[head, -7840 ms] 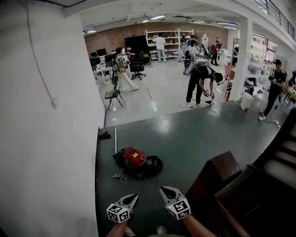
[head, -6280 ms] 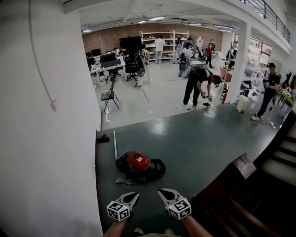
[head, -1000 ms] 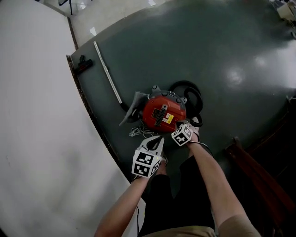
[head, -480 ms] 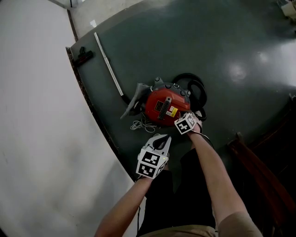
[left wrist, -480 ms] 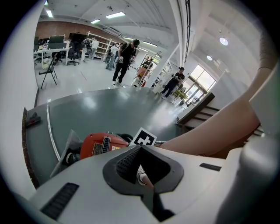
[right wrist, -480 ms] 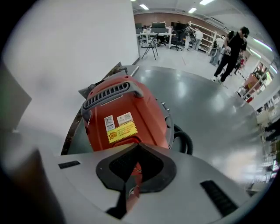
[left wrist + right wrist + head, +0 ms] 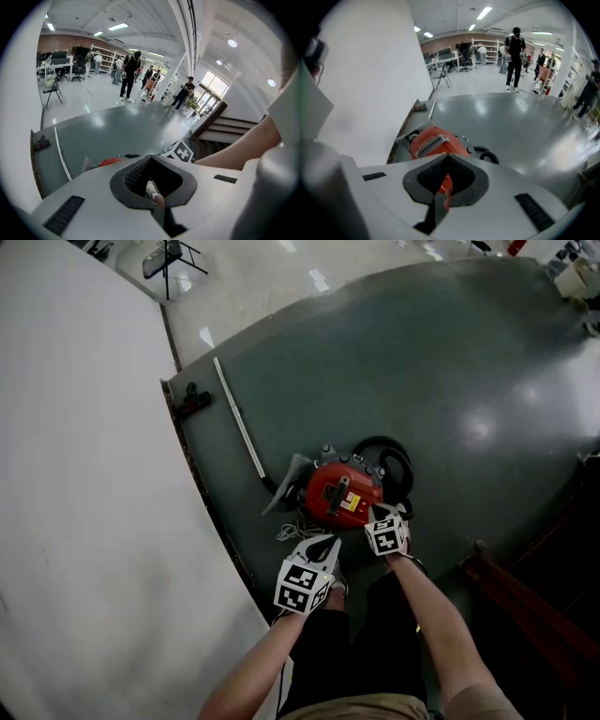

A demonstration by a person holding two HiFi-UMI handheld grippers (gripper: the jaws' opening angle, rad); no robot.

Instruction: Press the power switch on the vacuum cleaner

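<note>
The red vacuum cleaner (image 7: 343,495) lies on the dark green floor, with its black hose (image 7: 394,463) coiled behind it. My right gripper (image 7: 376,513) is shut and empty, and its tips sit at the near right edge of the red body. In the right gripper view the vacuum cleaner (image 7: 436,139) fills the space just beyond the shut right gripper (image 7: 449,155). My left gripper (image 7: 327,543) hangs shut a little short of the vacuum, over a shoe. In the left gripper view, past the left gripper (image 7: 151,157), only a sliver of the vacuum cleaner (image 7: 110,162) shows. The switch itself cannot be made out.
A metal wand (image 7: 240,430) runs from the vacuum toward a black floor head (image 7: 194,401) by the white wall (image 7: 84,474). A white cord (image 7: 294,532) lies near my feet. A brown stair rail (image 7: 525,606) stands at the right. Several people work far off (image 7: 514,51).
Since the oldest frames the person has walked up and bent over the vacuum. Over the last second both grippers keep nearly the same places beside it; only the head view has shifted.
</note>
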